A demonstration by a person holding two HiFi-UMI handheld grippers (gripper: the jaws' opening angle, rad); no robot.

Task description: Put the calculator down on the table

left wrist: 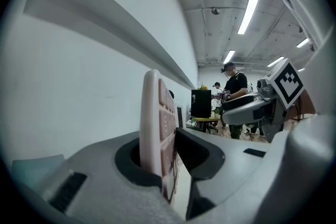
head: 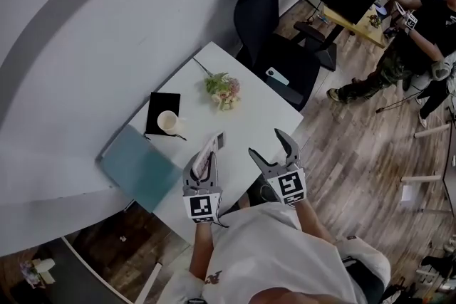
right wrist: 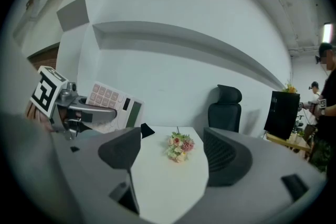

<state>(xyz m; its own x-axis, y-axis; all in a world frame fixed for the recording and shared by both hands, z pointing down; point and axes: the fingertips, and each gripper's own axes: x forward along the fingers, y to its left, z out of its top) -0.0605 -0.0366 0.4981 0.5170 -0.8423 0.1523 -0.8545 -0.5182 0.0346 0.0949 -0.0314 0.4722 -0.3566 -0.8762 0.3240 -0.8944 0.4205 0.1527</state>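
A pale pink calculator (head: 211,149) stands on edge in my left gripper (head: 205,161), which is shut on it above the white table (head: 263,114). In the left gripper view the calculator (left wrist: 156,128) rises upright between the grey jaws, keys facing right. The right gripper view shows the same calculator (right wrist: 113,104) held by the left gripper (right wrist: 92,111) at the left. My right gripper (head: 276,146) hangs open and empty over the table's near right part; its jaws frame the bare tabletop (right wrist: 168,176).
On the table lie a small bouquet (head: 223,90), a white cup (head: 168,122) on a black notebook (head: 158,107) and a teal folder (head: 139,166). A black office chair (head: 274,32) stands behind the table. People work at a desk (head: 363,21) at the far right.
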